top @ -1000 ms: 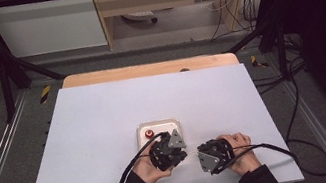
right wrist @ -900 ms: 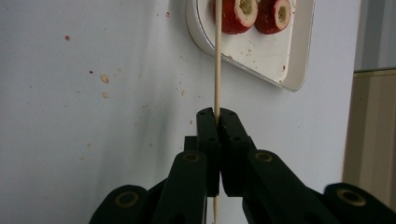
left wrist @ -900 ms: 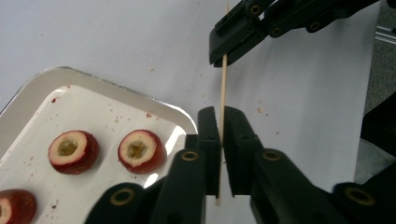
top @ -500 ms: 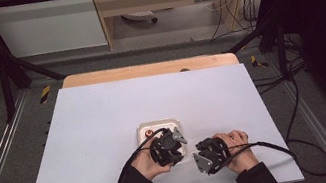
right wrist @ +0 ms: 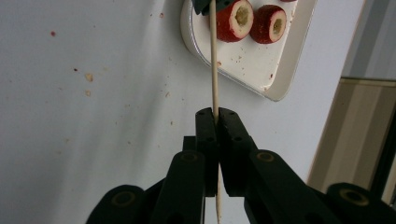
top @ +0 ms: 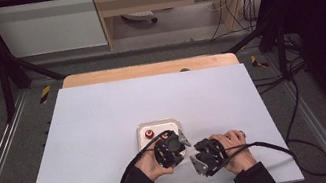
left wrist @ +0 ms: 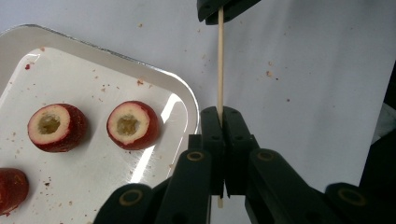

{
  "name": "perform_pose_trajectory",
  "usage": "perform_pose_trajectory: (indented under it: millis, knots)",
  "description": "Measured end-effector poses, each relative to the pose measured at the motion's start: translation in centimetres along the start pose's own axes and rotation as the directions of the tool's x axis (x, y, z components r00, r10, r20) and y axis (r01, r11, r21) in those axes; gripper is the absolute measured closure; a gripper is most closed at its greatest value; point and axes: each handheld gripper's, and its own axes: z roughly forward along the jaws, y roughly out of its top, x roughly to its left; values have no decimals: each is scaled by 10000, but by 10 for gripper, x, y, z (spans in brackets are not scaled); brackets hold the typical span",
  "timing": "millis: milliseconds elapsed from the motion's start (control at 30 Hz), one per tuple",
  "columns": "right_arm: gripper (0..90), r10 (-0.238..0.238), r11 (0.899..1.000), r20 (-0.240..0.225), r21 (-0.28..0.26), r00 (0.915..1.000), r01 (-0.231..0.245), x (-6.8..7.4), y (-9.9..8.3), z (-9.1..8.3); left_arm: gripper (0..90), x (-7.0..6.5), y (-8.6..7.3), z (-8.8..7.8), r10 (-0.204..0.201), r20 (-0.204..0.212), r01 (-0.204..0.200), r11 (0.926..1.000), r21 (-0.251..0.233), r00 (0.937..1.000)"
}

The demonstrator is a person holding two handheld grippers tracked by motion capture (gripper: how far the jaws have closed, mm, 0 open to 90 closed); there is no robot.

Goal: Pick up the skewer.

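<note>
A thin wooden skewer [left wrist: 220, 60] runs straight between my two grippers. My left gripper [left wrist: 221, 112] is shut on one end of it, and my right gripper [right wrist: 216, 114] is shut on the other end [right wrist: 214, 60]. In the high view the left gripper [top: 184, 152] and right gripper [top: 193, 156] face each other tip to tip near the table's front edge. Just beyond them is a white tray [top: 157, 125]. It holds cored red fruits [left wrist: 132, 125] [left wrist: 57, 127], their hollow centres facing up, and a third [left wrist: 11, 189] at the edge.
The tray's rim [left wrist: 187, 100] lies close beside the left jaws. Red crumbs are scattered on the white table cover [top: 104, 117]. A wooden board edge [top: 147, 70] shows at the far side, with cables [top: 299, 98] on the floor to the right.
</note>
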Motion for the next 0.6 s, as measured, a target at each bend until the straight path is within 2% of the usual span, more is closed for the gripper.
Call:
perform_pose_trajectory:
  millis: [100,167,233,267,300,367,400,467,533,567,600]
  knots:
    - [777,683,9976,-85,-119,9976,-684,-2,-2,0,886,1,-2,-1,-31,-112,30,10000,-48,9999]
    - [700,1319,9909,-105,-252,9912,-1321,-4,-4,-1,886,1,-5,-1,-81,-180,80,9999,-63,9998]
    - [625,1987,9784,-201,-533,9799,-1995,-5,-8,-1,886,2,-11,-3,-221,-306,216,9996,-179,9993]
    - [606,2507,9657,-230,-637,9678,-2517,-6,-10,-2,886,3,-14,-5,-239,-331,234,9996,-168,9992]
    - [578,2790,9566,-288,-789,9599,-2804,-7,-13,-2,886,4,-16,-6,-269,-358,263,9995,-161,9990]
    - [522,3537,9301,-341,-929,9348,-3553,-8,-19,-2,886,5,-21,-9,-281,-448,273,9994,-189,9986]
    - [500,3952,9124,-378,-996,9178,-3970,-8,-22,-3,886,5,-21,-9,-281,-448,273,9994,-189,9986]
    - [467,4703,8737,-444,-1176,8814,-4721,-9,-27,-4,885,6,-27,-11,-311,-523,303,9994,-162,9981]
    - [424,5429,8282,-536,-1313,8381,-5449,-10,-33,-5,885,9,-37,-15,-461,-559,446,9986,-266,9974]
    - [400,5725,8067,-601,-1368,8177,-5749,-10,-36,-5,885,9,-37,-15,-461,-559,446,9986,-266,9974]
    - [400,5725,8067,-601,-1368,8177,-5749,-10,-36,-5,885,10,-41,-17,-547,-607,527,9980,-337,9967]
